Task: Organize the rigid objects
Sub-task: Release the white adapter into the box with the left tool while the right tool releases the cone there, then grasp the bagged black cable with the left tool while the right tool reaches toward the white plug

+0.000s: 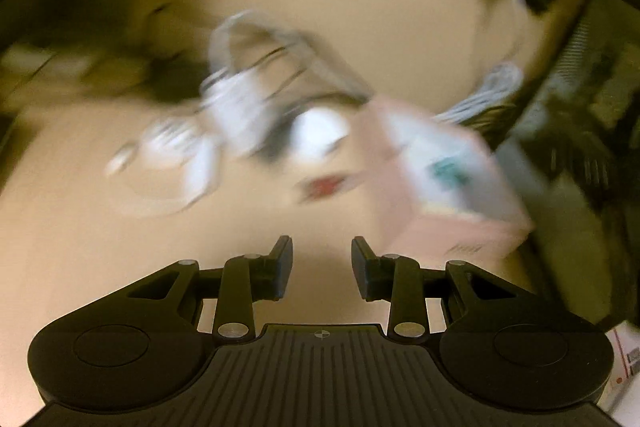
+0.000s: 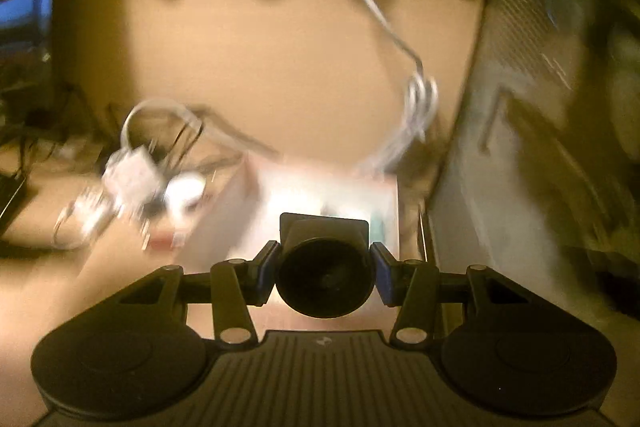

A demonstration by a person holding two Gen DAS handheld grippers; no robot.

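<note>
A: Right claw point(image 2: 325, 269) is clenched on a black round-bodied object point(image 2: 325, 287), held between both pads above the table point(image 2: 280, 67). We cannot name it more closely.

B: Left claw point(image 1: 322, 269) is released, nothing between the pads. Where does the pink box point(image 1: 436, 171) lie?

A: Directly ahead of our right claw, just beyond the held object; for the left claw it sits forward and to the right. We judge the right hand nearer.

B: White cables and adapters point(image 1: 224, 115) lie left of the box. Any writing?

A: Blur defeats it; a green patch on the box lid, unreadable.
</note>
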